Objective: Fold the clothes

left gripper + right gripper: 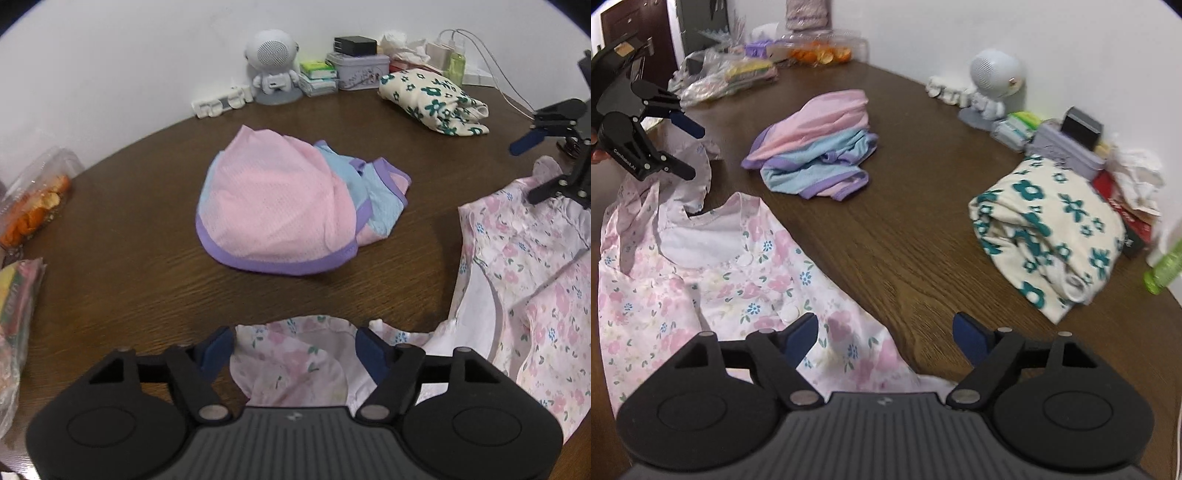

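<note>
Both black two-finger grippers, left (pixel 293 349) and right (pixel 884 334), stand spread wide over the pink floral cotton garment (pixel 713 280) on the dark wooden table (pixel 905 236), with 2 bundles beyond: pink-and-blue mesh clothes (pixel 280 210) and a cream teal-flowered roll (pixel 1049 240).

1. On the black side of the left gripper (pixel 689 147), in the right wrist view, I see one line of small white print. It starts with what looks like "Cen" and ends in "AI"; the middle letters are too small for me to be sure of.
2. The red box (pixel 1123 218) at the tabletop's right edge, by the wall, carries white characters, but they are too blurred to read.
3. The packet (pixel 14 306) at the tabletop's left edge has green lettering running along it, which I cannot make out.
4. I can read no numbers or signs.
</note>
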Available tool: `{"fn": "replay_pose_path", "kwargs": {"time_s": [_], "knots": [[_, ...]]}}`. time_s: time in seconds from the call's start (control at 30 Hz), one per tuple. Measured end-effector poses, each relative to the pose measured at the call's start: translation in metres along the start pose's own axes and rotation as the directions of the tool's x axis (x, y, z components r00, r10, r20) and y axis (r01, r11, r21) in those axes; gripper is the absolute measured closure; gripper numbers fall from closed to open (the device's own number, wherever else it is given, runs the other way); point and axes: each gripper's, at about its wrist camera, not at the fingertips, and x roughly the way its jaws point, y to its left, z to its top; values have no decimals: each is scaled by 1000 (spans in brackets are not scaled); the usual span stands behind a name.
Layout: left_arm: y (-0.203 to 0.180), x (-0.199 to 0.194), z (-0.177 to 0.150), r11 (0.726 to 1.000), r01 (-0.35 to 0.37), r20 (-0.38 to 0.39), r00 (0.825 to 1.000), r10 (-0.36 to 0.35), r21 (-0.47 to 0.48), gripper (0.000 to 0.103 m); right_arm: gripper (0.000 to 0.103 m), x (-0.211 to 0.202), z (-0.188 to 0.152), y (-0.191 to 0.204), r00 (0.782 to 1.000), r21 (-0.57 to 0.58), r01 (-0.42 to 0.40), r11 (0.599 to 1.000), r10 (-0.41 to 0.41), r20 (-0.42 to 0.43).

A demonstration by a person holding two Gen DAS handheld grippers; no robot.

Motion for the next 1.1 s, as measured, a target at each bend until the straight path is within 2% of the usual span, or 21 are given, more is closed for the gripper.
{"fn": "replay_pose_path", "kwargs": {"time_s": [0.03, 0.1, 0.13, 0.17, 0.33, 0.4, 0.43, 0.47, 0.6, 0.73, 0.87, 0.97, 1.1], "knots": [[1, 2, -1, 1000, 3, -4, 1000, -3, 0, 36, 27, 3, 1, 0, 1000, -3, -9, 1000, 9, -5], [1, 5, -2, 1000, 9, -13, 1000, -9, 0, 48, 36, 8, 3, 1, 1000, -11, -25, 1000, 25, -17], [2, 6, -3, 1000, 11, -19, 1000, -11, 1, 58, 41, 10, 3, 2, 999, -17, -30, 999, 29, -25], [2, 7, -3, 1000, 16, -21, 1000, -16, -1, 62, 44, 12, 3, 4, 999, -26, -35, 999, 34, -34], [2, 11, -6, 1000, 30, -24, 999, -30, -9, 74, 60, 21, 3, 10, 997, -46, -54, 997, 51, -63], [0, 12, -7, 999, 36, -22, 999, -36, -8, 83, 73, 21, 3, 10, 995, -37, -77, 996, 74, -60], [-1, 12, -8, 999, 36, -20, 999, -36, -8, 90, 87, 21, 4, 11, 995, -40, -82, 996, 80, -58], [-2, 12, -8, 999, 33, -19, 999, -34, -15, 94, 98, 21, 4, 12, 995, -43, -86, 995, 83, -60], [-6, 10, -10, 1000, 15, -2, 1000, -15, -16, 100, 102, 17, 4, 18, 995, -59, -86, 995, 82, -60], [-13, -1, -13, 1000, -8, 38, 999, 8, -6, 101, 102, 1, 5, 25, 998, -80, -57, 995, 55, -18], [-25, -30, -22, 999, -45, 126, 991, 45, 3, 101, 102, -26, 5, 42, 999, -136, 0, 991, 6, 41], [-39, -61, -40, 997, -81, 223, 972, 78, 1, 101, 102, -53, -4, 65, 995, -194, 48, 980, -31, 93], [-64, -96, -81, 993, -120, 322, 940, 117, -11, 101, 102, -90, -32, 110, 985, -262, 114, 958, -75, 153]]}}
